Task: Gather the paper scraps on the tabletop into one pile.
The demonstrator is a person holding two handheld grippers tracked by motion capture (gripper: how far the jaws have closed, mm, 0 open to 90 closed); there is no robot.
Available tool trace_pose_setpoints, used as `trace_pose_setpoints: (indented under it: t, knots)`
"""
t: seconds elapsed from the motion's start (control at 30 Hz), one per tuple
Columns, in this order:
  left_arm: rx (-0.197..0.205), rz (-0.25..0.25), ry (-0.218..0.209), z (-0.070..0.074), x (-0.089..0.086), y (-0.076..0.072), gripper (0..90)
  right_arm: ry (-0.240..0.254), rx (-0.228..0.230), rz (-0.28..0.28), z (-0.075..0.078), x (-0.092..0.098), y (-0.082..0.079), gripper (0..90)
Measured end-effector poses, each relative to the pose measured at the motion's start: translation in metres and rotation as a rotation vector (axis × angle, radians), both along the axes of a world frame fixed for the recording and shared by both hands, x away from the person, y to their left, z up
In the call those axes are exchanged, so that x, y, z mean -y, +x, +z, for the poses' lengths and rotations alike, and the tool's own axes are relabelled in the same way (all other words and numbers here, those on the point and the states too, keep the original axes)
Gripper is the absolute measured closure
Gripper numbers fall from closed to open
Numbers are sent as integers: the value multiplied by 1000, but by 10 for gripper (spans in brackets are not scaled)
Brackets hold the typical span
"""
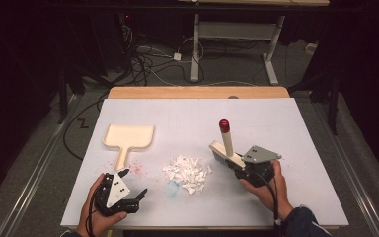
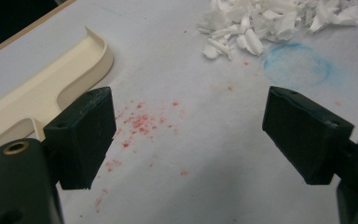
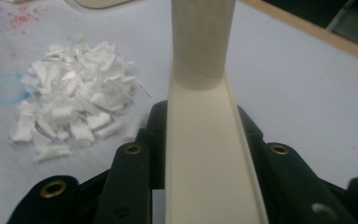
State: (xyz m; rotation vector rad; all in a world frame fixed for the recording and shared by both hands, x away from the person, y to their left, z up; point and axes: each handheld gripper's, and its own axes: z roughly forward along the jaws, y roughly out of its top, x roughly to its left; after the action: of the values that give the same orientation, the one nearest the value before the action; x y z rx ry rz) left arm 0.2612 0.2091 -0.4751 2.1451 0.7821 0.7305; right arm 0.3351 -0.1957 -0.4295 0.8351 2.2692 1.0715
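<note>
Near the table's (image 1: 296, 128) front left corner, the left gripper (image 1: 134, 184) rests with jaws wide apart and empty; the dustpan (image 1: 128, 137) lies just beyond it. The scrap pile (image 1: 187, 173) sits midway along the front edge. To its right, the right gripper (image 1: 233, 161) is clamped on the brush (image 1: 225, 142), red-tipped handle pointing up.

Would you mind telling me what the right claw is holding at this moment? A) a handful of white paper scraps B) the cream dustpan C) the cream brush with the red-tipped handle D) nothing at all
C: the right claw is shut on the cream brush, its red-tipped handle rising above the table, while the dustpan lies apart by the left claw and the paper scraps sit untouched.
</note>
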Motion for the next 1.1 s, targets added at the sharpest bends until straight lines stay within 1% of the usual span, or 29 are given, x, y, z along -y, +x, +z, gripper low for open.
trace_pose_setpoints:
  t: [0.03, 0.07, 0.1, 0.17, 0.2, 0.27, 0.3, 0.37, 0.4, 0.43, 0.5, 0.57, 0.63, 0.67, 0.73, 0.8, 0.87, 0.9, 0.93, 0.97, 1.1]
  knots:
    - [0, -2, 3, 0, 0, 0, 165, 25, -19, -8, -6, -4, 2, 679]
    - [0, -4, 3, 0, 1, 0, 165, 34, -27, -6, -10, -10, 2, 679]
    - [-1, -5, 5, -1, 1, 0, 165, 39, -23, -1, -13, -18, 1, 678]
    - [-5, -3, 3, -1, 0, 1, 165, 28, -5, 13, -17, -36, -4, 674]
    - [-6, -2, 1, -1, 0, 1, 165, 46, 4, 32, -19, -46, -4, 675]
    - [-6, 0, -3, -1, 0, 1, 165, 75, 9, 37, -20, -59, -3, 676]
    - [-5, -1, -11, -2, 0, 1, 165, 78, 8, 40, -21, -65, -2, 675]
    - [-8, -4, -3, -2, 0, 1, 165, 103, -1, 46, -19, -72, 1, 677]
    - [-10, -5, -2, -2, 0, 1, 165, 108, 7, 48, -18, -74, 1, 678]
    - [-10, -4, -5, -3, -1, 1, 165, 95, 21, 60, -16, -73, 2, 677]
    - [-9, -2, -6, -3, -1, 1, 165, 105, 33, 56, -10, -66, 2, 677]
    - [-8, -2, -6, -3, -1, 1, 165, 120, 41, 46, -3, -54, 3, 677]
    - [-8, -3, 0, -2, 0, 1, 165, 137, 56, 55, 6, -40, 4, 676]
    - [-8, -4, 0, -2, 0, 0, 165, 139, 53, 61, 11, -33, 4, 677]
    - [-8, -5, 7, -2, 2, 0, 165, 137, 70, 62, 20, -20, 1, 676]
    - [-7, -7, 11, -2, 4, 0, 165, 128, 68, 83, 28, -7, -2, 677]
    - [-7, -7, 16, -3, 5, 1, 165, 116, 81, 81, 36, 6, -5, 676]
    - [-8, -9, 17, -3, 5, 1, 165, 115, 77, 83, 40, 13, -7, 676]
    - [-10, -10, 18, -3, 5, 1, 165, 116, 79, 86, 41, 17, -8, 676]
    - [-11, -9, 19, -3, 6, 1, 165, 114, 83, 77, 43, 23, -10, 676]
    - [-12, -9, 23, -3, 5, 1, 165, 102, 74, 76, 46, 40, -16, 676]
